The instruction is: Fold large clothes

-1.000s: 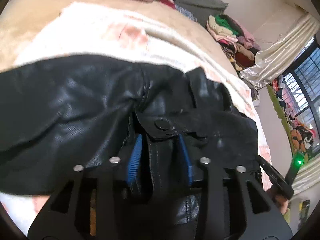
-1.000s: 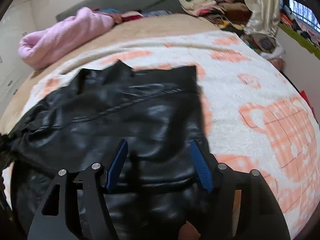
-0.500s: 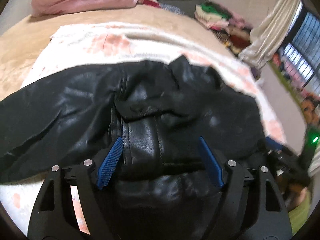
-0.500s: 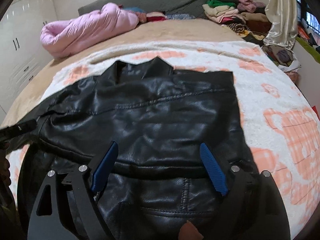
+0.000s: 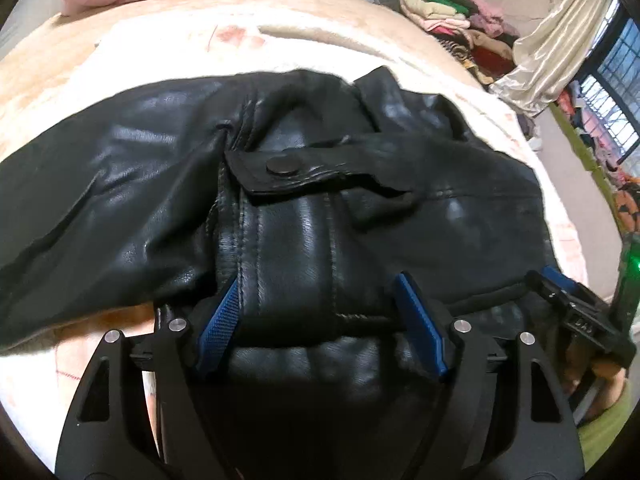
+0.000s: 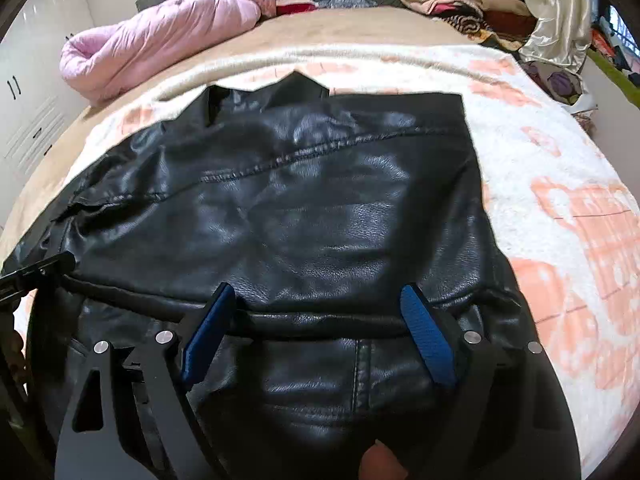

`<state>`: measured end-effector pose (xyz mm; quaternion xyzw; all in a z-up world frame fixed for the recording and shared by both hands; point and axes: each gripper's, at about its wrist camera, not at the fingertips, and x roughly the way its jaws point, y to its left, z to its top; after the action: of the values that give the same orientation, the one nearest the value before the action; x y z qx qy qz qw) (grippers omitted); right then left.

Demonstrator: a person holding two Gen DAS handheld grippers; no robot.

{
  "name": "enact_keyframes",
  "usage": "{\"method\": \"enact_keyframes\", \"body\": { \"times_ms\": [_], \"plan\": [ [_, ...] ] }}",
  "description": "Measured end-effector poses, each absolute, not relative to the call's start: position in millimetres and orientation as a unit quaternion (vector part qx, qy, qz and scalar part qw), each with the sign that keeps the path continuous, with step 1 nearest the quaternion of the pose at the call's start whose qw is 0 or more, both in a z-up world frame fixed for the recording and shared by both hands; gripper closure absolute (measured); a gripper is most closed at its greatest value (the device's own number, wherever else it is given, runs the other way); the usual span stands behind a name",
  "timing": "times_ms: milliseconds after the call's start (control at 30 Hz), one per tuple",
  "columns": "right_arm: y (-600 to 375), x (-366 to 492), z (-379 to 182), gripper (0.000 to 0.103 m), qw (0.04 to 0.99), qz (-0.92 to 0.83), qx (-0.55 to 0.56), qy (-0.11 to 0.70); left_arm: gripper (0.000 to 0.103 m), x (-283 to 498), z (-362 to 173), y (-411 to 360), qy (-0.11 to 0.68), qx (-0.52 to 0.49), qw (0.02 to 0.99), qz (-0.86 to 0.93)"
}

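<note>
My left gripper [image 5: 320,312] is released, jaws just opened wide, jacket [image 5: 300,208] hem bulging between the pads but unpinched. My right gripper [image 6: 316,328] likewise, jaws just opened, fold ridge lying loose between them. Jacket lies ahead on the blanket [image 6: 560,184]. Next: regrip both hem corners evenly, keep the fold line straight.

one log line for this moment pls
left gripper open over black leather jacket | right gripper open, jaws just widened | jacket on bed
</note>
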<state>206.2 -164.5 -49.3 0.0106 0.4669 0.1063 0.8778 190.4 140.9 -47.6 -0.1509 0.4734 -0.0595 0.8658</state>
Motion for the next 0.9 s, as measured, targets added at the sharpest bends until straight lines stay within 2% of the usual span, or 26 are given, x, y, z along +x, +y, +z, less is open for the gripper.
{"method": "enact_keyframes", "body": {
  "times_ms": [67, 133, 200, 900],
  "plan": [
    [-166, 200, -41, 0.011, 0.882, 0.113, 0.023, 0.456, 0.031, 186, -38, 140, 0.465, -0.139, 0.873, -0.055],
    [-164, 195, -35, 0.007, 0.885, 0.121, 0.029, 0.448, 0.015, 181, -29, 140, 0.457, -0.135, 0.878, -0.05],
    [-158, 189, -29, 0.006, 0.887, 0.132, 0.027, 0.441, 0.009, 177, -22, 141, 0.448, -0.135, 0.883, -0.044],
    [-53, 159, 22, 0.004, 0.899, 0.215, -0.032, 0.381, 0.009, 133, 3, 217, 0.417, -0.179, 0.884, 0.11]
  ]
}}
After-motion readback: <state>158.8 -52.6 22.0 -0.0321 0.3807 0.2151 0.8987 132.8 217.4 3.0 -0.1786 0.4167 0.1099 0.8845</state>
